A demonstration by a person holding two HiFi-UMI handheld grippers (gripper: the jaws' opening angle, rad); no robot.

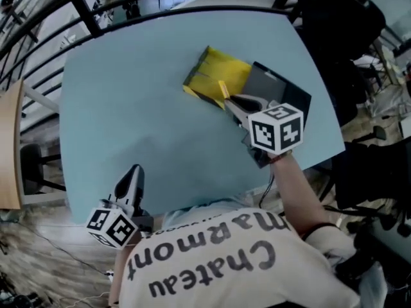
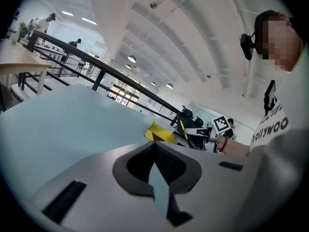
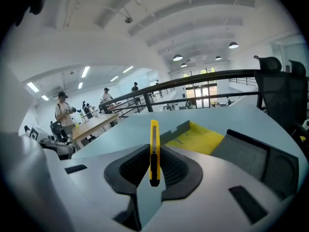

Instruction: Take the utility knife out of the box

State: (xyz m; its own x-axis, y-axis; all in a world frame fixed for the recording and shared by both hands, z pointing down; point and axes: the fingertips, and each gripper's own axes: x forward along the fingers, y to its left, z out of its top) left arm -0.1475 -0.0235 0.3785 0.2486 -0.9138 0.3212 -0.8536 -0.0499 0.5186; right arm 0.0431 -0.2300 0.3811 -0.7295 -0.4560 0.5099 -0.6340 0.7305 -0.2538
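A yellow utility knife (image 3: 154, 139) is clamped upright between the pads of my right gripper (image 3: 153, 151), its tip pointing away from me. In the head view this right gripper (image 1: 232, 101) hovers over the open box with the knife (image 1: 223, 89) in it, lifted above the table. The box has a yellow flap (image 1: 219, 74) and a dark grey part (image 1: 277, 90); both also show beyond the jaws as the yellow flap (image 3: 203, 137) and the grey part (image 3: 251, 158). My left gripper (image 1: 133, 173) hangs near the table's front edge, jaws together, empty (image 2: 154, 146).
The light blue table (image 1: 141, 108) spreads wide to the left of the box. A black railing (image 1: 96, 8) runs behind it. Black office chairs (image 1: 340, 24) stand at the far right. The person's white shirt (image 1: 212, 262) fills the bottom of the head view.
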